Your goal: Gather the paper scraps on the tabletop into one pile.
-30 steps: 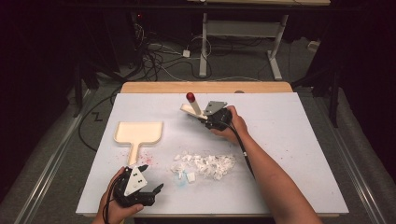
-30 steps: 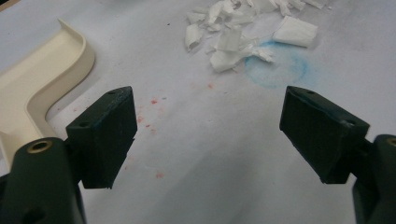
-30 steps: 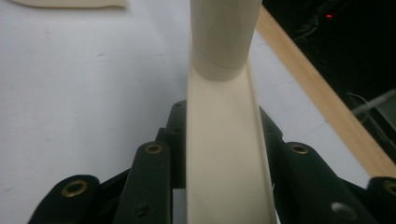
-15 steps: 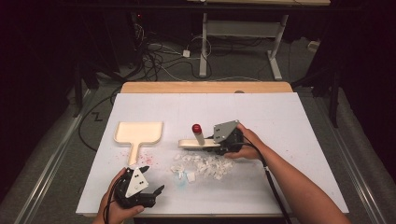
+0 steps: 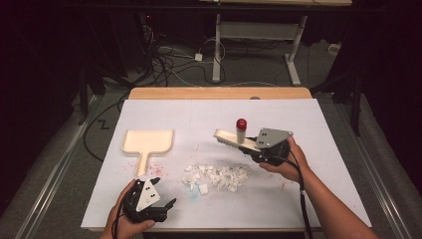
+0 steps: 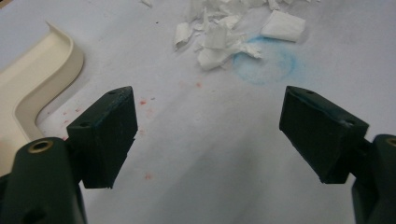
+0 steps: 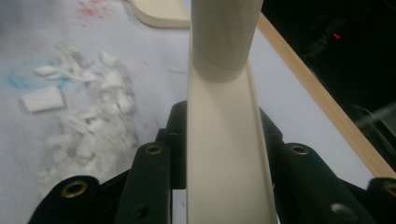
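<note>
One brush: a cream hand brush with a red-topped upright knob, held just above the white table cover, right of centre and just beyond the paper pile.
Brush axis: its long body runs left to right across the table in the high view, bristled head toward the left, handle end in the right gripper; it tilts slightly, the head end a little farther from the person.
Right gripper: clamped on the brush handle; the right gripper view shows both black jaws pressed against the sides of the cream handle.
Right hand: wrapped around the gripper body from the right, forearm coming in diagonally from the bottom right corner, cable trailing along it.
Paper scraps: a loose pile of torn white bits, just on the person's side of the brush head, near the table centre.
Left gripper: jaws spread wide with nothing between them, resting low near the table's near edge, pointing right toward the scraps.
Left hand: cupped under the gripper at the bottom left.
Dustpan: cream, lying flat on the left, handle toward the person.
Left gripper view adds: a faint blue ring stain beside the scraps and red specks by the dustpan's edge.
Right gripper view adds: the table's wooden far edge.
</note>
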Available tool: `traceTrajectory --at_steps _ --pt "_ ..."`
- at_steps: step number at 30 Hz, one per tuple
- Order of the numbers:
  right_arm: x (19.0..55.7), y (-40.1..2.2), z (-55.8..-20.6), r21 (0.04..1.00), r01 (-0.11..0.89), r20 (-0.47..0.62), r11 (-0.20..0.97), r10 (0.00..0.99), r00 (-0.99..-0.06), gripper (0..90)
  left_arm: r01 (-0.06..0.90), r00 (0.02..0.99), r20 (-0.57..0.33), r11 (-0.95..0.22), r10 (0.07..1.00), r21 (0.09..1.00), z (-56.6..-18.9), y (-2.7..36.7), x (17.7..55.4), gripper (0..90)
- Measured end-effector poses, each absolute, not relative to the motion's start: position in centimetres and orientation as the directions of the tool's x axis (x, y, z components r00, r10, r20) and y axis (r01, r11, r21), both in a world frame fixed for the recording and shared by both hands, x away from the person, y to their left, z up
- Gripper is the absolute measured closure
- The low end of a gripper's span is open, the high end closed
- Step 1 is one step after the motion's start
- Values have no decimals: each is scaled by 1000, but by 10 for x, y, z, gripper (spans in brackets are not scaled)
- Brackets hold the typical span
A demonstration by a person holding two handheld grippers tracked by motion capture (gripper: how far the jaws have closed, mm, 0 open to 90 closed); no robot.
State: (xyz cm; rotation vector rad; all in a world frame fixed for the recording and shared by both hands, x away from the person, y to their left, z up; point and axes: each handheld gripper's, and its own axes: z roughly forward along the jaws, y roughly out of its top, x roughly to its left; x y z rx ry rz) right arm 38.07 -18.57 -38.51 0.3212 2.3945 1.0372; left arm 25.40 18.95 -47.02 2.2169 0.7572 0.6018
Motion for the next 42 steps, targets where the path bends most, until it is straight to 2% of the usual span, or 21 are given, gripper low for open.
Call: traceTrajectory --at_steps 5,8,14,21,29,35,42 --pt "365 -215 -388 734 161 -343 660 564 -751 679 330 718 201 -580 666 745 -469 190 253 185" --pt "356 -230 -400 728 232 -374 645 657 -655 680 315 716 213 -580 665 751 -467 190 252 187" --pt "366 -234 -430 683 394 -338 615 744 -577 681 309 717 215 -579 663 755 -465 187 252 187" --pt "351 -196 -441 673 365 -351 644 712 -609 679 300 721 220 -582 657 756 -465 187 254 187" --pt "334 -157 -436 729 310 -254 610 662 -705 680 297 719 222 -579 659 759 -464 189 253 188" --pt "330 -157 -425 759 261 -271 597 654 -706 680 300 718 222 -582 660 756 -465 189 253 187" --pt "353 -170 -412 792 267 -243 550 684 -688 680 313 711 208 -567 671 762 -465 190 255 188"
